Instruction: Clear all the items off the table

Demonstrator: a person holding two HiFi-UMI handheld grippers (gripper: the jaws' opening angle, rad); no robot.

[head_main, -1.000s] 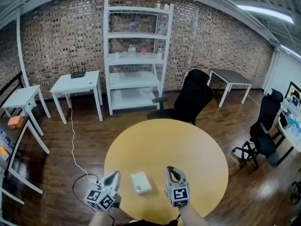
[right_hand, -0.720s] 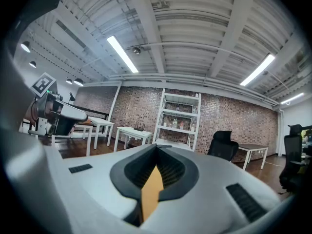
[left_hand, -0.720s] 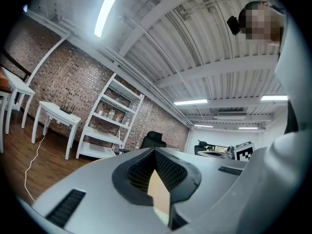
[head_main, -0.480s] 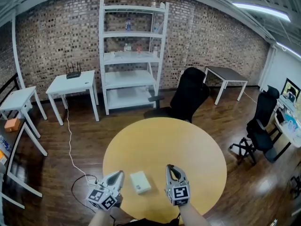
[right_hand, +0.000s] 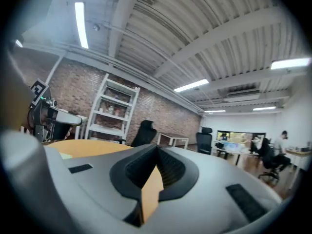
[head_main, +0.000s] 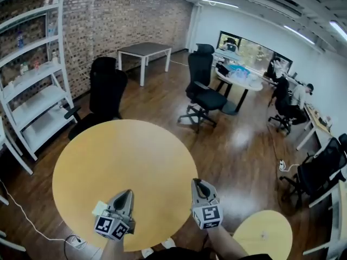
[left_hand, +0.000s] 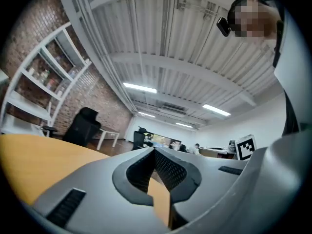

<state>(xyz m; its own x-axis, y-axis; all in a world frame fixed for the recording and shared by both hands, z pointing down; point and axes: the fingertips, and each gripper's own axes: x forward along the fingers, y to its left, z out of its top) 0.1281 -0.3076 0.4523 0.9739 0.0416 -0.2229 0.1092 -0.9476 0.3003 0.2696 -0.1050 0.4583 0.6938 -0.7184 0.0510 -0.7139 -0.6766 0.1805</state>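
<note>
**Head view.** The round yellow table [head_main: 124,156] shows only 1 item: a small white box [head_main: 98,208]. It lies at about 7 o'clock on the top, close to the rim, and is partly hidden by the left gripper [head_main: 128,193] just beside it. The right gripper [head_main: 197,183] is at the table's 5 o'clock rim, well apart from the box. Both grippers point toward 12 o'clock over bare tabletop.

**Left gripper view.** The 2 jaws are pressed together with nothing between them. The gripper looks out level across the table edge at 9 o'clock and into the room, and the box is not in this view.

**Right gripper view.** These jaws also meet tip to tip and are empty. A pale sliver on the tabletop at 9 o'clock may be the box, but it is too small to be sure.

**Doing the step well.** The step in hand is probably fetching that box, and the left gripper is the nearer tool. I would part its jaws before closing in. Then I would tip it down toward 7 o'clock until the box is centred between the pads. The box looks flat and low, so the grip should go across its narrower sides with the pads just above the tabletop. It sits near the rim, so a sideways nudge could push it off. The approach should come from above rather than sweep in.
</note>
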